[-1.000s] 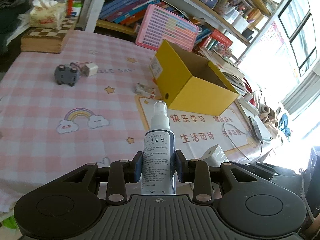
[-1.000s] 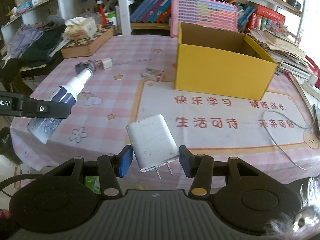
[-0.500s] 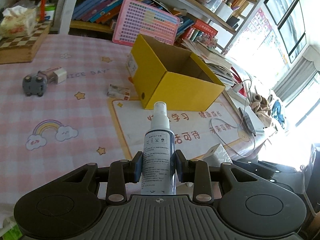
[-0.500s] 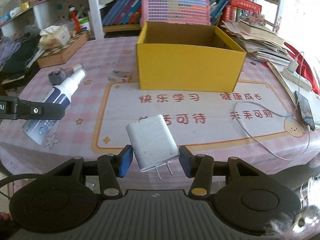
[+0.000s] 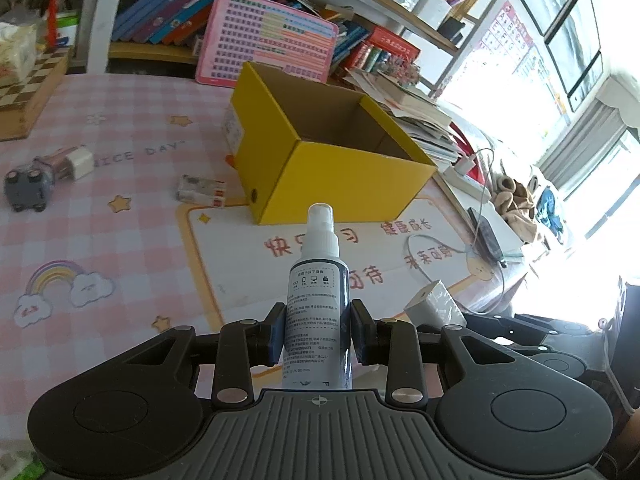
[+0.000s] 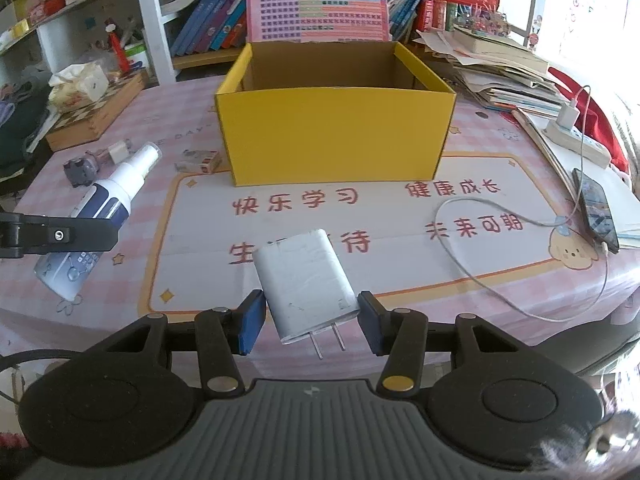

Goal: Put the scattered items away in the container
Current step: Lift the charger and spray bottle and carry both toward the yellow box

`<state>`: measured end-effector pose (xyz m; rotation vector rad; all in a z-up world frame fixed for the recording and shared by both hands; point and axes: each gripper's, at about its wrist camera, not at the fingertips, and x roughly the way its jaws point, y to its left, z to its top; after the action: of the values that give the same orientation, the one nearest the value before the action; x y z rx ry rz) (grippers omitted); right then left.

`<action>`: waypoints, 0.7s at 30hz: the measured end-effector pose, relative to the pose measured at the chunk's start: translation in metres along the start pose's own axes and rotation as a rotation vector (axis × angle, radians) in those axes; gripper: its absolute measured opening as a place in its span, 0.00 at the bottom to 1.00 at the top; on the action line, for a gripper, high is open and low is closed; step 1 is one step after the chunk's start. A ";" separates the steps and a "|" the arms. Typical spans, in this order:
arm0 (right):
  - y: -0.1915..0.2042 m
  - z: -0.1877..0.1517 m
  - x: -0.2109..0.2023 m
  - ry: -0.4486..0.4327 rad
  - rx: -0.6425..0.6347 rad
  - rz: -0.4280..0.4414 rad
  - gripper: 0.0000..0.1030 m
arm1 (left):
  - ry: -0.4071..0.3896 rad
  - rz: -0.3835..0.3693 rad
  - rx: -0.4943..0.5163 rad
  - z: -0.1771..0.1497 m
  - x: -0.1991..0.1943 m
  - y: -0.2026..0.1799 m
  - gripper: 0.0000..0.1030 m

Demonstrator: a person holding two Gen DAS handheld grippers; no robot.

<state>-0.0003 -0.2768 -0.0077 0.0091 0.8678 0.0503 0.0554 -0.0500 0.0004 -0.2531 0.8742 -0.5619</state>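
While the yellow box [image 6: 335,136] stood open-topped on the table [image 6: 472,280], its near wall at the far edge of a white mat with red characters [image 6: 400,224], both grippers were held above the near part of that mat with one scattered item each. The left gripper [image 5: 318,330] was closed on a spray bottle [image 5: 318,312], its pads pressed against the sides of the labelled body, with the white nozzle pointing away from the camera toward the box. From the right wrist view the same bottle [image 6: 100,216] showed at the left, tilted with its cap toward the box. The right gripper [image 6: 311,322] gripped a white charger plug [image 6: 306,280] between its blue pads, the block tilted and its two metal prongs pointing back toward the camera. Inside the box only bare cardboard walls could be seen; the floor was hidden.

Other items lay on the pink checked cloth left of the box: a small white carton [image 5: 202,189] just beside its corner, and farther left a grey wheeled toy [image 5: 26,190] touching a small white adapter [image 5: 78,159]. A wooden chessboard case [image 6: 96,114] with a tissue pack [image 6: 78,82] on it sat at the far left edge. To the right, a white cable [image 6: 480,256] looped across the mat to a phone [image 6: 596,210]. A pink chart [image 6: 318,14] leaned against the bookshelf [image 6: 208,28] behind the box.
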 end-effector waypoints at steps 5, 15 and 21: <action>-0.018 0.005 0.005 0.009 0.012 -0.023 0.47 | 0.011 -0.029 0.035 0.009 0.019 -0.013 0.31; -0.050 0.030 0.022 0.011 0.011 -0.046 0.47 | 0.006 -0.057 0.093 0.034 0.057 -0.035 0.31; -0.063 0.063 0.031 -0.040 -0.023 -0.028 0.47 | -0.037 -0.047 0.120 0.056 0.067 -0.046 0.31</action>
<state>0.0703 -0.3374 0.0077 -0.0234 0.8275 0.0340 0.1164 -0.1260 0.0110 -0.1747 0.7978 -0.6496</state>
